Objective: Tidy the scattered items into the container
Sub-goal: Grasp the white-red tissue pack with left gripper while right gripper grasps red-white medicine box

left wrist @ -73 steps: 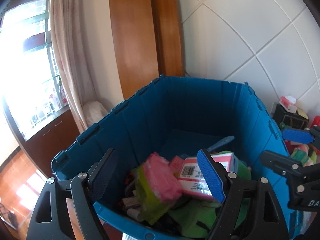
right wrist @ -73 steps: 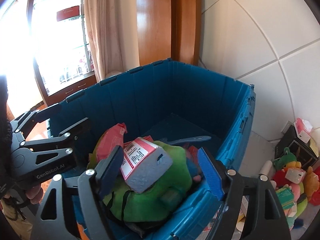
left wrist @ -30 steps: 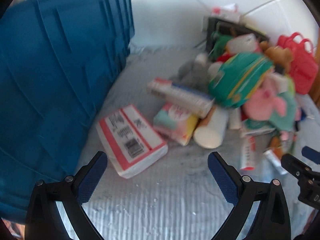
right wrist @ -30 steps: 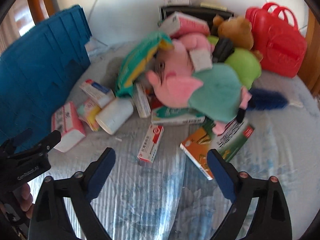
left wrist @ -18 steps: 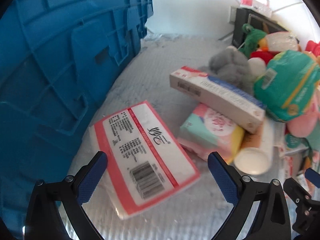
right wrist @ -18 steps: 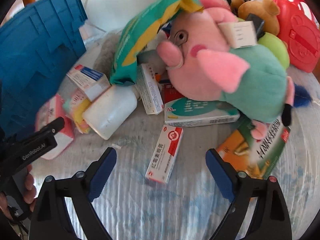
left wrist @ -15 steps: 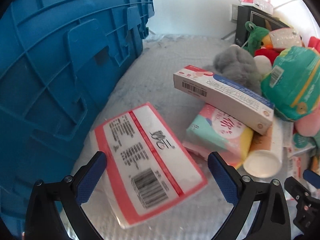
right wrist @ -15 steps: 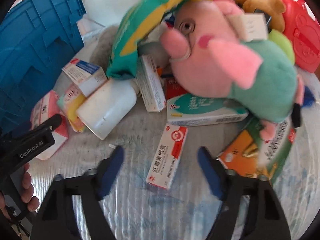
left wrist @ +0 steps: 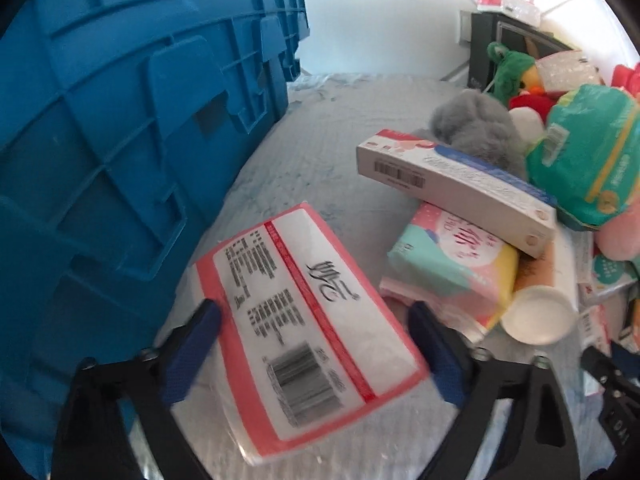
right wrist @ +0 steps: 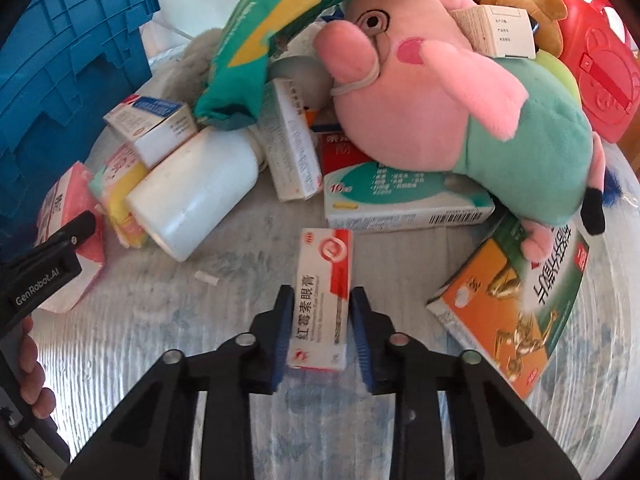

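Observation:
The blue crate [left wrist: 120, 128] stands at the left in both views [right wrist: 60, 52]. My left gripper [left wrist: 316, 344] is open, its blue pads either side of a pink-and-white tissue pack [left wrist: 308, 320] lying on the bedcover beside the crate. My right gripper [right wrist: 322, 332] has closed on a small red-and-white ointment box [right wrist: 322, 296] lying on the bedcover. The left gripper's body [right wrist: 44, 268] shows at the left edge of the right wrist view.
A pile of items lies behind: a white bottle [right wrist: 192, 196], a long white box [left wrist: 456, 184], a pastel tissue pack [left wrist: 452, 272], a green-white box [right wrist: 404, 204], an orange-green box [right wrist: 516, 300], a pink pig plush [right wrist: 440, 104], a red toy bag [right wrist: 600, 84].
Both grippers came away from the crate and down to the bedcover. The left pads moved in around the tissue pack. The right jaws closed from wide open onto the ointment box.

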### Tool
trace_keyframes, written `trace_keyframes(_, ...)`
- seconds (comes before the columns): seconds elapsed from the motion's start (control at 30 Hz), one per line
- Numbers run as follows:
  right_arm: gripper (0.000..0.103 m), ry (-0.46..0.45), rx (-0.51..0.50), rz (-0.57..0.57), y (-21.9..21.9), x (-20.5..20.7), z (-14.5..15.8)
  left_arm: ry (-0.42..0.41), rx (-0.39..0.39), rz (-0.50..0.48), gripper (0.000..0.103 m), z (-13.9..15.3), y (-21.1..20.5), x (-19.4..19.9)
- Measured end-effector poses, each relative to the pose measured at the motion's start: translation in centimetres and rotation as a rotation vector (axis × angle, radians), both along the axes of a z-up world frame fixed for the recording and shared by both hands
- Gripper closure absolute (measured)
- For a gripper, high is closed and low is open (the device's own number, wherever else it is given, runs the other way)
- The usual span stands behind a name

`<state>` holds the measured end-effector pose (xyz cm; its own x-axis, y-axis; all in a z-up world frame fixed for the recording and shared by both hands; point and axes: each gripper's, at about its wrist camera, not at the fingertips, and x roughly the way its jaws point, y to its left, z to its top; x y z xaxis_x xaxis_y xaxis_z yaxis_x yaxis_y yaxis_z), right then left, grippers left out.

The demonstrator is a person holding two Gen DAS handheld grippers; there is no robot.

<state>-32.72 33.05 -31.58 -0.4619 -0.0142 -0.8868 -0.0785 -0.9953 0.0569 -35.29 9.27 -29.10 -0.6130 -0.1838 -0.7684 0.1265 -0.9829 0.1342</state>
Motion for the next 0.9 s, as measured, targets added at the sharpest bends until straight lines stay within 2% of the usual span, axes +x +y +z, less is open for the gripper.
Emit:
trace_keyframes(0.07,0.077,-0.007,-0.016,0.011,-0.3,0.6,0.1,-0.002,0.002,-0.012,0.038,0.5,0.3,0.7)
trace_keyframes(0.13,0.077,-0.015,-0.02,0.021,-0.5,1.0,0.1,-0.006,0.014,-0.016,0.04,0.9,0.2,1.3)
trace_keyframes(0.2,0.077,-0.021,-0.024,0.022,-0.5,1.2,0.1,-0.019,0.023,-0.011,0.03,1.0,-0.1,1.2)
trace_keyframes(0.23,0.077,-0.023,-0.025,0.02,-0.4,1.3,0.1,-0.02,0.009,0.001,0.016,1.0,-0.2,0.9)
trace_keyframes(0.27,0.077,-0.026,-0.026,0.02,-0.4,1.3,0.1,-0.016,-0.009,0.022,0.011,1.0,-0.4,0.7)
trace_keyframes(0.33,0.077,-0.026,-0.029,0.025,-0.2,1.2,0.4,-0.015,-0.007,0.04,0.009,0.7,-0.6,0.0)
trace_keyframes(0.4,0.077,-0.029,-0.024,0.042,-0.4,0.7,0.3,-0.073,0.026,0.061,0.002,-0.6,-1.1,-1.1)
trace_keyframes(0.43,0.077,-0.031,-0.023,0.048,-0.4,0.3,0.2,-0.078,0.001,0.082,0.001,-1.1,-1.0,-1.5)
trace_keyframes(0.53,0.077,-0.013,-0.007,0.067,-0.7,0.0,0.1,-0.044,-0.039,0.07,0.003,-1.4,-0.3,-1.4)
trace_keyframes(0.6,0.077,-0.009,0.009,0.081,-0.9,0.0,0.0,-0.024,-0.059,0.062,0.013,-1.1,0.4,-0.8)
trace_keyframes(0.77,0.077,-0.01,-0.002,0.08,-0.7,0.7,0.4,-0.026,-0.02,0.011,0.022,-0.2,0.9,0.5)
trace_keyframes(0.9,0.077,0.016,-0.009,0.089,-0.8,2.0,2.3,0.006,-0.012,-0.03,0.023,2.0,1.7,2.0)
